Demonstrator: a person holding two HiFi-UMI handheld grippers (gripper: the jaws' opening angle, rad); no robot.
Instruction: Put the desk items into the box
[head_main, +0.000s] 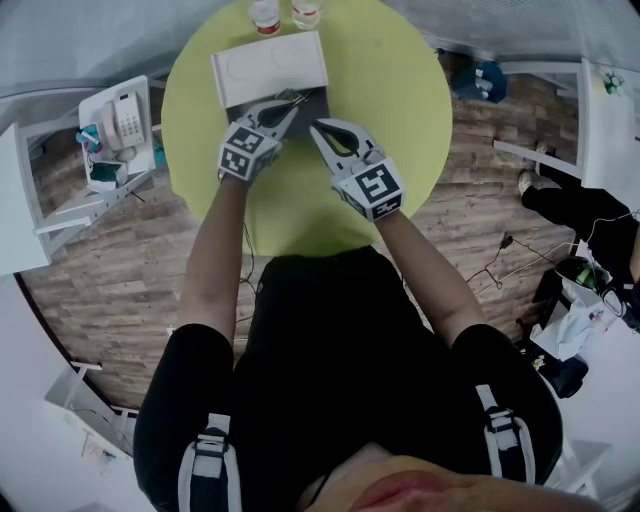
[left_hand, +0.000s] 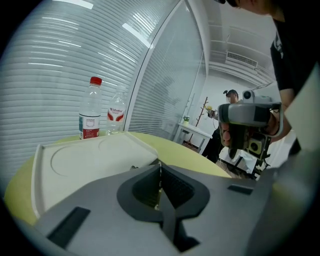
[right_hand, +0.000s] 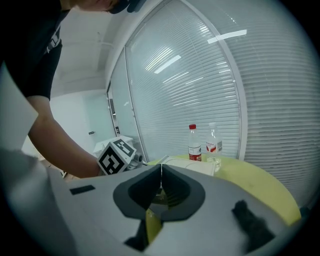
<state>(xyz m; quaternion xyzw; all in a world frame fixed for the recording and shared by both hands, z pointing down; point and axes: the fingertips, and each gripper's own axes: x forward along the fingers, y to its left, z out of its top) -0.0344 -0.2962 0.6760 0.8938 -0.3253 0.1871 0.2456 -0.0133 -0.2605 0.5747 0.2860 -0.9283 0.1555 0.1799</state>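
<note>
A white box (head_main: 270, 65) with a round embossed mark lies at the far side of the round yellow-green table (head_main: 400, 110); a dark part (head_main: 310, 100) adjoins its near edge. My left gripper (head_main: 290, 104) reaches over that dark part, jaws shut with nothing visible between them. In the left gripper view the gripper (left_hand: 160, 166) sits just before the box's white surface (left_hand: 90, 160). My right gripper (head_main: 318, 127) is beside it to the right, over bare table, also shut and empty. The right gripper (right_hand: 161, 169) points toward the box (right_hand: 192, 165) and the left gripper's marker cube (right_hand: 116, 156).
Two plastic water bottles, one red-capped (head_main: 265, 15) and one clear (head_main: 306, 12), stand behind the box at the table's far edge. A white telephone (head_main: 125, 118) sits on a side stand to the left. Wooden floor, white furniture and cables surround the table.
</note>
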